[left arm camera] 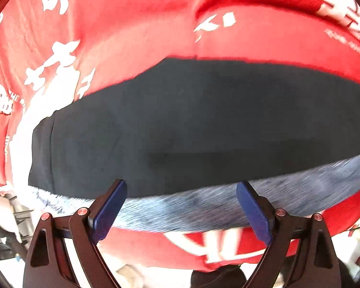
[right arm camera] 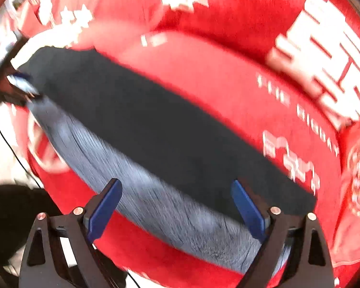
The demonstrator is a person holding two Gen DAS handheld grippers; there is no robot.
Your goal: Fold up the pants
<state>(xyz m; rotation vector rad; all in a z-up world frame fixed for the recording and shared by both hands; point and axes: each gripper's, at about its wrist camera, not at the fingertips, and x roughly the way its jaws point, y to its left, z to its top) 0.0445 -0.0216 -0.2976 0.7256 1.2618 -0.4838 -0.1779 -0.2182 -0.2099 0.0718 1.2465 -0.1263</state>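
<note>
Dark navy pants (left arm camera: 192, 120) lie folded into a long band on a red cloth (left arm camera: 132, 36). A grey fleecy inner layer (left arm camera: 204, 206) sticks out along their near edge. My left gripper (left arm camera: 182, 187) hovers open over that near edge, nothing between its blue pads (left arm camera: 108, 213). In the right wrist view the pants (right arm camera: 156, 124) run diagonally from upper left to lower right, grey layer (right arm camera: 132, 180) toward me. My right gripper (right arm camera: 176, 184) stands open above the band's lower part, holding nothing. A blurred blue-tipped gripper (right arm camera: 21, 84) shows at the pants' far left end.
The red cloth (right arm camera: 228, 84) carries large white printed characters and covers the whole surface. Its near edge drops off just below the pants, with bright floor beyond. A thin black cable (right arm camera: 12, 148) hangs at the left.
</note>
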